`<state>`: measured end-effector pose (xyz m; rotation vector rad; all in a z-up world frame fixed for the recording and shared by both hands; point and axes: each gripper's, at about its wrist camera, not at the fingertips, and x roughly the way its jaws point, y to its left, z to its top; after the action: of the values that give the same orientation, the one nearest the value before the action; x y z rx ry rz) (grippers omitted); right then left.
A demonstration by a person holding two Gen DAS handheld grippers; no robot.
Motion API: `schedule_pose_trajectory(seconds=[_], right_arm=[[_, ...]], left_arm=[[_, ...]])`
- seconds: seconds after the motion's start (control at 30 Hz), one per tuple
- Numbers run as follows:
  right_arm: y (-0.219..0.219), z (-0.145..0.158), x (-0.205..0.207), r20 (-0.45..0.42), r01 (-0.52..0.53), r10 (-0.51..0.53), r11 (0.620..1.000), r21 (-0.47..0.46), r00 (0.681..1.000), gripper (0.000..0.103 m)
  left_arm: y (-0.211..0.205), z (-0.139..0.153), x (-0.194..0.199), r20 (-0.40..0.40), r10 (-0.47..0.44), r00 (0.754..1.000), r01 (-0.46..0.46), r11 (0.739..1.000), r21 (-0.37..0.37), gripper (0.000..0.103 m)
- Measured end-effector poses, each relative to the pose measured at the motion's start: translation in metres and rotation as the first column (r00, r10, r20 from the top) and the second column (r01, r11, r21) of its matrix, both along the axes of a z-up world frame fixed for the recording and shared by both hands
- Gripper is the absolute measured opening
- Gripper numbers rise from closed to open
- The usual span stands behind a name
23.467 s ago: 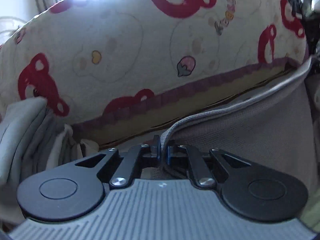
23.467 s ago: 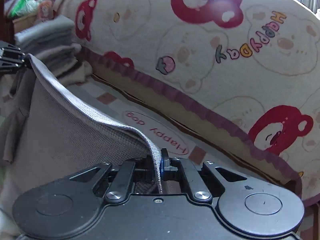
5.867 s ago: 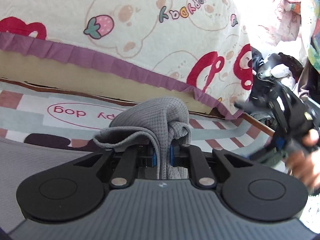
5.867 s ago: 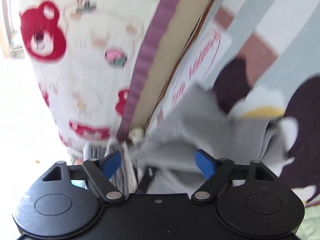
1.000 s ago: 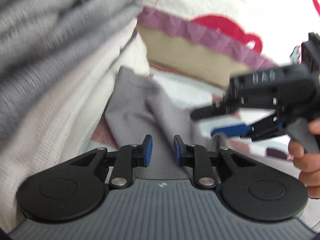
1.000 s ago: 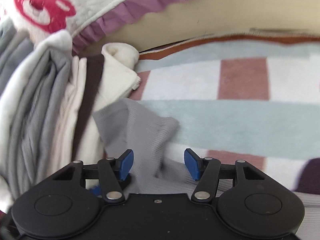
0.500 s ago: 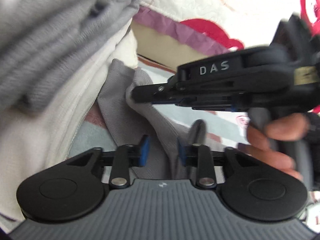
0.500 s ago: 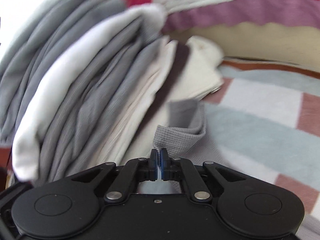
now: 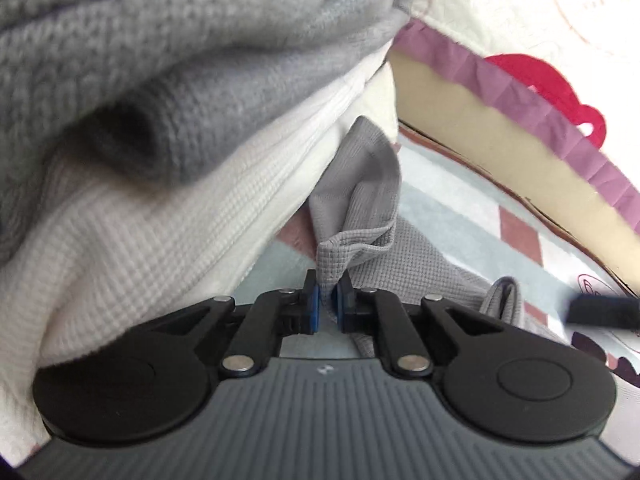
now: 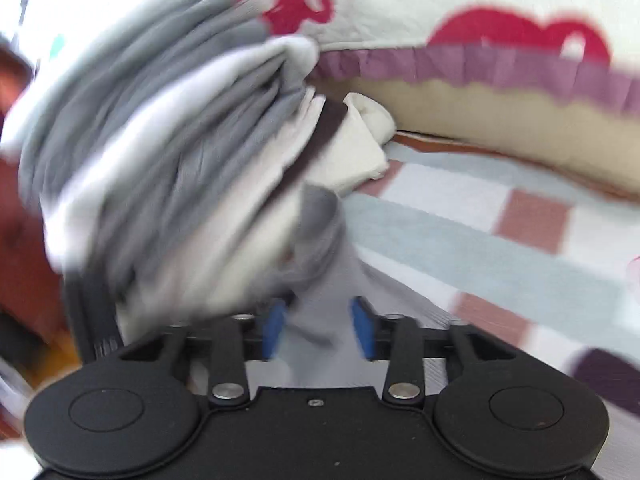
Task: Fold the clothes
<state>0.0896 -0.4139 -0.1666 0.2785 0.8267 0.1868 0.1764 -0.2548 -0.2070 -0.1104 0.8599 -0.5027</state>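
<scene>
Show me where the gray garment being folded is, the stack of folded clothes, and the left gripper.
gray garment (image 9: 360, 208), left wrist view, on its bunched corner.
stack of folded clothes (image 9: 160, 80), left wrist view, on a gray knit layer.
left gripper (image 9: 327, 307), left wrist view, between the fingertips.

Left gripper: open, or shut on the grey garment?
Shut on it. The left gripper has its blue-padded fingers pinching a bunched corner of the grey garment, with cloth filling the narrow gap.
</scene>
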Motion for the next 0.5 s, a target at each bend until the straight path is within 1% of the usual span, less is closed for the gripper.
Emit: schedule_pose_trajectory(seconds=[0.07,0.1,0.13,0.2,0.27,0.3,0.33,0.37,0.4,0.47,0.5], right_arm=[[0.026,-0.006,-0.018,0.004,-0.04,0.042,0.987,-0.155,0.999,0.065],[0.039,-0.01,-0.026,0.002,-0.065,0.067,0.974,-0.216,0.998,0.066],[0.052,-0.015,-0.035,-0.003,-0.092,0.094,0.96,-0.265,0.996,0.067],[0.074,-0.026,-0.049,-0.021,-0.123,0.123,0.935,-0.334,0.992,0.068],[0.09,-0.041,-0.056,-0.034,-0.118,0.114,0.91,-0.399,0.993,0.068],[0.097,-0.049,-0.055,-0.035,-0.108,0.104,0.887,-0.449,0.994,0.068],[0.103,-0.057,-0.052,-0.034,-0.097,0.093,0.853,-0.513,0.995,0.068],[0.109,-0.062,-0.052,-0.014,-0.081,0.089,0.815,-0.573,0.996,0.072],[0.116,-0.065,-0.053,0.021,-0.058,0.092,0.775,-0.629,0.996,0.081],[0.129,-0.071,-0.051,0.058,-0.044,0.121,0.699,-0.714,0.991,0.083],[0.135,-0.074,-0.05,0.07,-0.04,0.139,0.66,-0.75,0.988,0.081]], left_arm=[[0.002,0.0,0.004,-0.033,0.009,0.999,-0.009,1.0,-0.019,0.008],[0.005,-0.001,0.005,-0.05,0.01,0.999,-0.012,0.999,-0.036,0.008],[0.007,-0.002,0.006,-0.065,0.011,0.998,-0.015,0.999,-0.051,0.008],[0.009,-0.002,0.004,-0.06,0.006,0.998,-0.01,0.998,-0.059,0.008],[0.012,-0.001,0.002,-0.054,0.001,0.999,-0.004,0.998,-0.066,0.006],[0.013,-0.001,0.001,-0.051,-0.002,0.999,-0.002,0.998,-0.07,0.003],[0.015,-0.001,0.0,-0.047,-0.004,0.999,0.0,0.997,-0.073,0.003],[0.017,0.002,-0.001,-0.034,0.008,0.999,-0.01,0.997,-0.072,0.003],[0.02,0.004,-0.002,-0.034,0.017,0.999,-0.02,0.996,-0.086,0.003],[0.023,0.006,-0.001,-0.061,0.019,0.998,-0.026,0.993,-0.112,0.003],[0.023,0.006,0.0,-0.066,0.018,0.998,-0.025,0.993,-0.112,0.003]])
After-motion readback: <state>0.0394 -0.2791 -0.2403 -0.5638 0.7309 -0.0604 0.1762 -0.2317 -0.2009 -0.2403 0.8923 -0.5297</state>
